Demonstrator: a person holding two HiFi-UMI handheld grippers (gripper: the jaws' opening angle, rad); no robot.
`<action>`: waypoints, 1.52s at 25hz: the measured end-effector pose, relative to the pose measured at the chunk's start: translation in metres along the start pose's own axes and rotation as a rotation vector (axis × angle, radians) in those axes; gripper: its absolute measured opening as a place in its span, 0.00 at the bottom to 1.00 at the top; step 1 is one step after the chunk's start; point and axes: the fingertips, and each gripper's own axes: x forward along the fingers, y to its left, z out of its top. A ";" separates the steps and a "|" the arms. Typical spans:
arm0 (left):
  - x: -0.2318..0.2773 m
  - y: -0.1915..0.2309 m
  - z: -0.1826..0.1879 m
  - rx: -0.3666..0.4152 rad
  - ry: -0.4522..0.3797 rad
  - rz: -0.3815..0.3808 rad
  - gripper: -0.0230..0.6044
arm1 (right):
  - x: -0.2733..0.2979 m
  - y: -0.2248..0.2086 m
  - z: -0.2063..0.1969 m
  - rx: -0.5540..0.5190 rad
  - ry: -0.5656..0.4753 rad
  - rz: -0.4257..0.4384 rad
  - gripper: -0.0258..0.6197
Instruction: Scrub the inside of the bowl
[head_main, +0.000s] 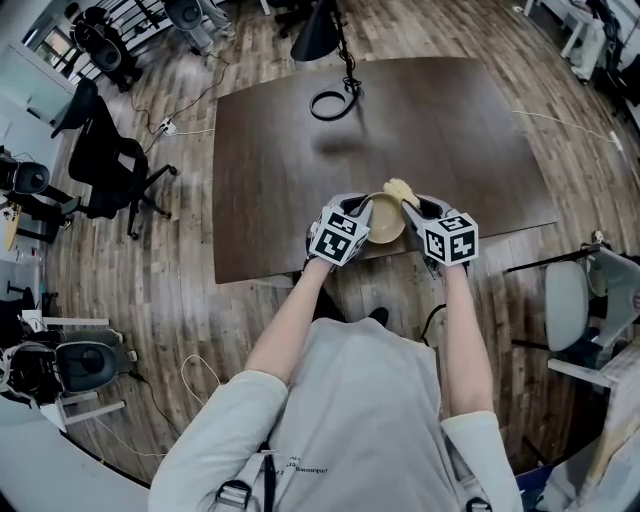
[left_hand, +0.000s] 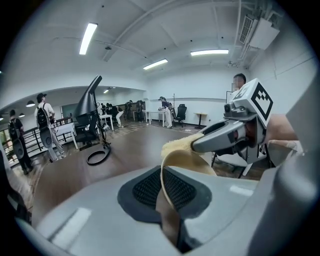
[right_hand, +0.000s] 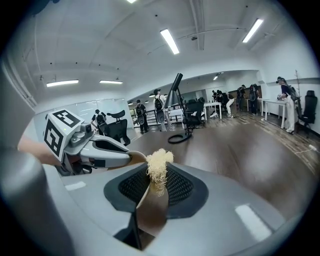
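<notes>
A tan bowl (head_main: 386, 224) is held just above the near edge of the dark wooden table (head_main: 270, 170). My left gripper (head_main: 363, 216) is shut on its left rim; in the left gripper view the thin rim (left_hand: 167, 172) runs between the jaws of my left gripper (left_hand: 167, 200). My right gripper (head_main: 411, 206) is shut on a pale yellow fibrous scrubber (head_main: 400, 190) at the bowl's far right rim. In the right gripper view the scrubber (right_hand: 159, 164) sticks up from my right gripper (right_hand: 154, 195), beside the left gripper (right_hand: 100, 149).
A black desk lamp (head_main: 320, 35) with a ring base (head_main: 330, 104) stands at the table's far side. Black office chairs (head_main: 110, 165) are on the floor to the left, a white chair (head_main: 570, 300) to the right. People stand far back in the room (left_hand: 45, 125).
</notes>
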 end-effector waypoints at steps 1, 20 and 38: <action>0.001 -0.001 -0.002 0.002 0.001 -0.003 0.06 | 0.002 0.001 -0.001 0.002 0.004 -0.001 0.22; 0.046 0.048 -0.086 -0.388 0.115 0.015 0.06 | 0.019 -0.021 -0.030 0.098 0.030 -0.167 0.22; 0.105 0.076 -0.105 -0.560 0.174 -0.004 0.08 | 0.037 -0.022 -0.058 0.101 0.132 -0.207 0.22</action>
